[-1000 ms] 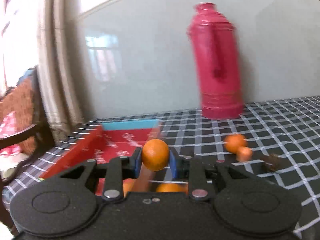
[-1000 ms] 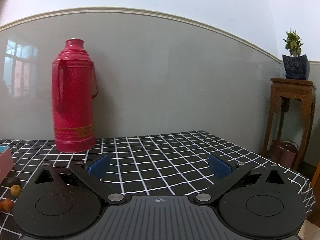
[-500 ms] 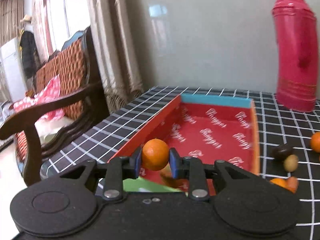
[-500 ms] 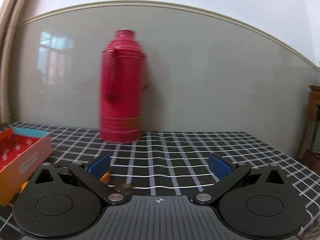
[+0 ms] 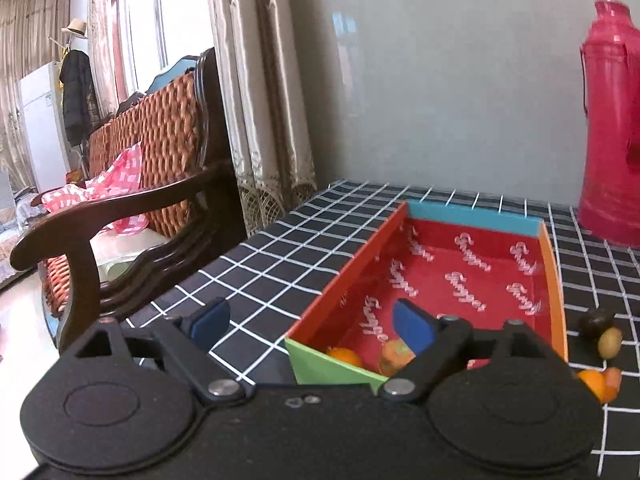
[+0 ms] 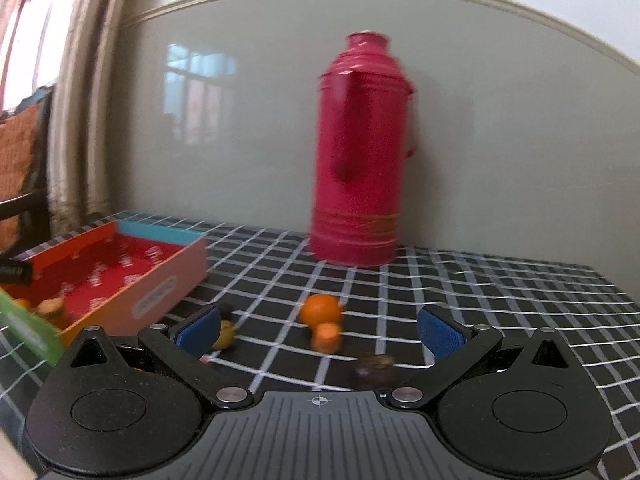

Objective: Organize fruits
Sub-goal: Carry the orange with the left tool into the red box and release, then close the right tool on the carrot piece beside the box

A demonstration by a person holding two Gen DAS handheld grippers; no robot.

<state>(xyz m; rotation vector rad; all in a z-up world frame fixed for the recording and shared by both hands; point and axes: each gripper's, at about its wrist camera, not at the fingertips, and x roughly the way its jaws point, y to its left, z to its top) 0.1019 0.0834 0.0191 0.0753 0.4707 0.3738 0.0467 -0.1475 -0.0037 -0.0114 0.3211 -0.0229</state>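
A shallow red box (image 5: pixel 550 264) with a green near corner lies on the checked table. My left gripper (image 5: pixel 312 322) hangs over that near corner, its jaws opening with nothing between them. Orange fruits (image 5: pixel 346 356) lie in the box's near end. In the right wrist view my right gripper (image 6: pixel 320 328) stands open and empty above loose fruit: an orange (image 6: pixel 320 308), a smaller orange piece (image 6: pixel 327 337), a dark fruit (image 6: pixel 374 370) and a yellowish one (image 6: pixel 226 334). The box (image 6: pixel 160 292) lies to its left.
A tall red thermos (image 6: pixel 358 152) stands at the back of the table by the grey wall. A dark fruit (image 5: pixel 596 320) and an olive-coloured one (image 5: pixel 610 342) lie right of the box. A wooden chair (image 5: pixel 132 208) and curtains stand off the table's left edge.
My left gripper swung left over the box, then opened and let go of the orange, which is gone from between its jaws. The right gripper swung left, bringing the box and loose fruit into view.
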